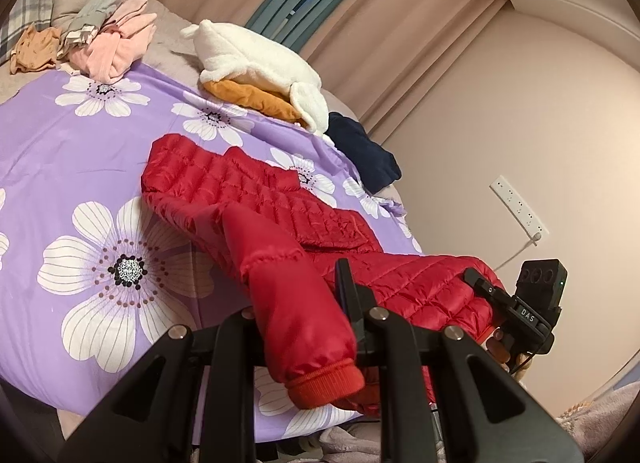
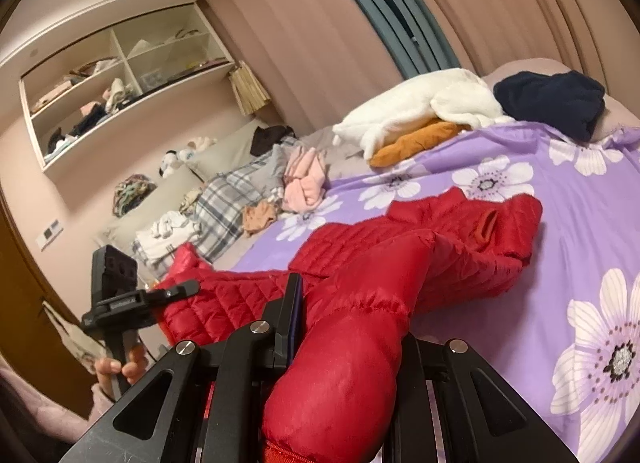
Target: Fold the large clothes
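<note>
A red quilted puffer jacket [image 1: 256, 199] lies on a purple floral bedspread [image 1: 60, 151], its body spread toward the far side. My left gripper [image 1: 304, 303] is shut on one red sleeve [image 1: 296, 303], whose ribbed cuff [image 1: 328, 383] hangs toward the camera. My right gripper [image 2: 348, 323] is shut on the other sleeve [image 2: 352, 363], which bulges between its fingers. The jacket [image 2: 440, 239] also shows in the right wrist view with its collar at the far end. Each gripper shows in the other's view: the right one [image 1: 492, 291] and the left one [image 2: 176, 291], both at the jacket's near edge.
A white fleece over an orange garment [image 1: 256, 67] and a navy garment [image 1: 364, 151] lie at the bed's far edge. A pile of pink and grey clothes [image 1: 100, 35] sits near the plaid pillow [image 2: 224, 203]. Wall shelves [image 2: 116, 75], curtains and a power strip [image 1: 520, 207] surround the bed.
</note>
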The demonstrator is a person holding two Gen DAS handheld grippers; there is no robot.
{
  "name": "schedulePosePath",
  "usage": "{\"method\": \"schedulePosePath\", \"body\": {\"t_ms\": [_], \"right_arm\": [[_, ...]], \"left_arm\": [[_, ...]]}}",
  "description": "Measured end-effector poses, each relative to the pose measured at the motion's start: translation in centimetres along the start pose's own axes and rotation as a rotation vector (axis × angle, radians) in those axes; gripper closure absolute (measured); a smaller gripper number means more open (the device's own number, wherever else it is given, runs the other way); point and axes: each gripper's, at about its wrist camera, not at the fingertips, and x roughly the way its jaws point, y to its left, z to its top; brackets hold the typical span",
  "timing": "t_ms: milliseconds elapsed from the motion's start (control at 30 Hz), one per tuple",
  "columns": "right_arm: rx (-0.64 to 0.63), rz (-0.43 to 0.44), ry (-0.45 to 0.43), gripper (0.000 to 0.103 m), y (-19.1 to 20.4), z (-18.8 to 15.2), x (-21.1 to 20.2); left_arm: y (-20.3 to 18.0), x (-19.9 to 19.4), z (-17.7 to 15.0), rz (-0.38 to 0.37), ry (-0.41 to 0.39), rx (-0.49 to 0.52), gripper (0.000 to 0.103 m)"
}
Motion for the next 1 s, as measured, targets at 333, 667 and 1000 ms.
{"method": "schedulePosePath", "body": {"t_ms": [333,667,1000], "right_arm": [[0.007,0.005,0.006,0.083,-0.25,0.13,0.32],[0.018,0.003,0.011,0.082,-0.22,0.04,0.35],[0.049,-0.002,0.009,0.082,-0.27,-0.36,0.61]], "left_arm": [[0.29,0.19,-0.01,0.004,0.010,-0.010,0.086],[0.31,0.35,0.07,0.006,0.016,-0.018,0.086],[0.69,0.68,0.17,0.012,0.026,-0.029,0.086]]}}
